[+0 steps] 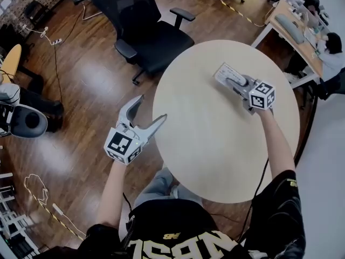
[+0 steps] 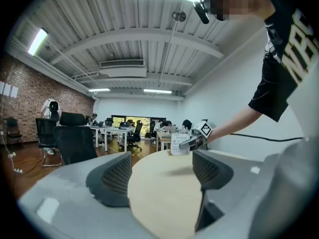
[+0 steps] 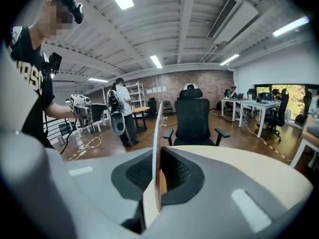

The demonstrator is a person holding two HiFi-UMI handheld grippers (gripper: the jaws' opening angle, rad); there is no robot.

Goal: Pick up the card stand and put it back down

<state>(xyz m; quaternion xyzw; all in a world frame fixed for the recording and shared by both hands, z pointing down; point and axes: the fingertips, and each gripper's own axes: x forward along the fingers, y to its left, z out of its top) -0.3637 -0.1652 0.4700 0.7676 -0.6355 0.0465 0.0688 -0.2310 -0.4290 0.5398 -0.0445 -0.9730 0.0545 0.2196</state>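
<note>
The card stand [image 1: 223,72], a flat clear holder with a white printed card, is over the far right part of the round beige table [image 1: 215,155]. My right gripper [image 1: 233,81] is shut on it. In the right gripper view the card stand [image 3: 157,133] shows edge-on, pinched between the two pads of the right gripper [image 3: 158,173]. Whether its base touches the tabletop I cannot tell. My left gripper [image 1: 152,107] is open and empty beside the table's left edge, over the floor. The left gripper [image 2: 162,176] looks across the table [image 2: 159,203] at the card stand [image 2: 179,144].
A black office chair [image 1: 151,31] stands just beyond the table's far left edge. Desks [image 1: 294,26] with a seated person [image 1: 331,50] are at the far right. A white and black machine [image 1: 21,117] and loose cables [image 1: 38,190] are on the wooden floor at the left.
</note>
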